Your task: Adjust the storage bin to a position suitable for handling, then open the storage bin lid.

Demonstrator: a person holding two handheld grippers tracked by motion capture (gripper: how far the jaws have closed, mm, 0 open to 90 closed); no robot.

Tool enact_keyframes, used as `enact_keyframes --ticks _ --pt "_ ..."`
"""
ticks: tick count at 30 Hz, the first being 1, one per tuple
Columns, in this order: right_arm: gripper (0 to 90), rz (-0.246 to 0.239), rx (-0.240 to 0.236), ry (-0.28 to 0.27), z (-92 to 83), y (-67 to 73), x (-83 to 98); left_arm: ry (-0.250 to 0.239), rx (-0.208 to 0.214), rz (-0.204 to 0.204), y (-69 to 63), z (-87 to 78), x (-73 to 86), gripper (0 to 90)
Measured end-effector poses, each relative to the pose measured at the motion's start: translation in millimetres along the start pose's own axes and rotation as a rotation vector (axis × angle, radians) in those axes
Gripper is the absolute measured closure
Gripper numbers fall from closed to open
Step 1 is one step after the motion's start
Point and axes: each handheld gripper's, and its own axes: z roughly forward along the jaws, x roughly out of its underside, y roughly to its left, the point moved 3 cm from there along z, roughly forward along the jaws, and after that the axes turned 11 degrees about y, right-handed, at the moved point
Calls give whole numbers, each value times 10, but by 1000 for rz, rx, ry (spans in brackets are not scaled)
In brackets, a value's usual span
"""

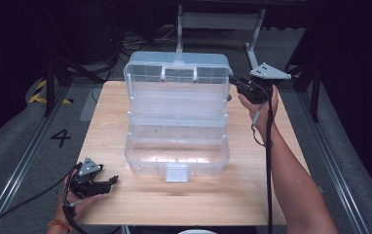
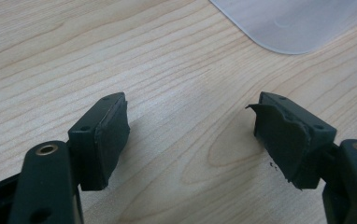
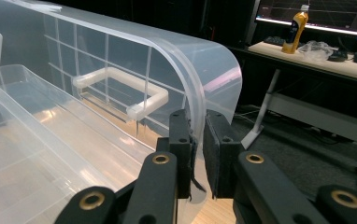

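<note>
A clear plastic box (image 1: 176, 153) is sitting in the middle of the wooden tabletop (image 1: 252, 195), its lid (image 1: 176, 73) standing upright at the far side, with a white handle (image 1: 179, 73) showing on the lid's outer face. A see-through tray (image 1: 176, 105) is resting between the lid and the deep lower tub, stepped back above it. The tub and the tray are both showing nothing but their own clear floors and the wood grain beneath (a white latch (image 1: 176, 172) is hanging at the tub's front wall). The right tongs (image 1: 232, 81) are clenching the right edge of the lid: in the right gripper view the two black pads (image 3: 217, 156) are pressing on either side of the curved rim (image 3: 196, 121) of that lid, with the plastic pinched thin between them. The person's right hand (image 1: 257, 97) is holding these tongs up at the lid's far right corner. The left tongs (image 1: 113, 181) are lying low near the tabletop's front left corner, well apart from the box, held in the left hand (image 1: 77, 200). In the left gripper view their jaws are standing released, with bare wood between them, and a rounded corner of the box (image 2: 293, 23) is showing beyond.
</note>
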Motion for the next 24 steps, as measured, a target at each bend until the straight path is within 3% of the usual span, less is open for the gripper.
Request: enact_keyframes --ticks 24 --pt "823 7 -4 17 112 -83 -38 -3 0 -1 -2 3 -1 264"
